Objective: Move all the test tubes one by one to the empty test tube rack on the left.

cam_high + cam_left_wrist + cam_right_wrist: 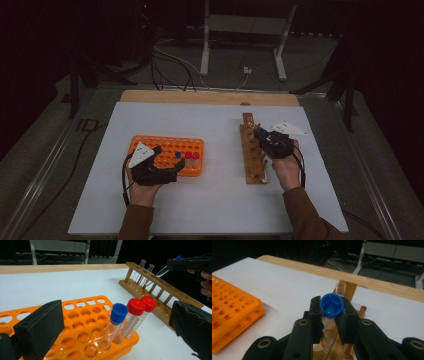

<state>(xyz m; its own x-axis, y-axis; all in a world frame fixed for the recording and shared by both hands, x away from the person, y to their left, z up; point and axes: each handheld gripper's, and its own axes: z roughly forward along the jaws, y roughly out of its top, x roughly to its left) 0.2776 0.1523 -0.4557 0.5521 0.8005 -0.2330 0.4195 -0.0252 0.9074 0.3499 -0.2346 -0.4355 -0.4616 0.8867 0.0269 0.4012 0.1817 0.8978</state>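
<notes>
My right gripper [332, 312] is shut on a blue-capped clear tube [332, 305], held tilted over the far end of the wooden rack [252, 155]. From the left gripper view, that tube [162, 272] slants down toward the wooden rack [160, 293], where two uncapped clear tubes [141, 266] stand. My left gripper [168, 156] stands open at the front right of the orange rack [165, 145]. Its wide-apart jaws flank a blue-capped tube [117, 315] and two red-capped tubes [137, 308] without touching them.
The white mat [210, 125] lies on a wooden table whose far edge [210, 97] shows behind it. Most holes of the orange rack [229, 307] stand empty. Cables and a white stand [245, 30] sit on the floor beyond the table.
</notes>
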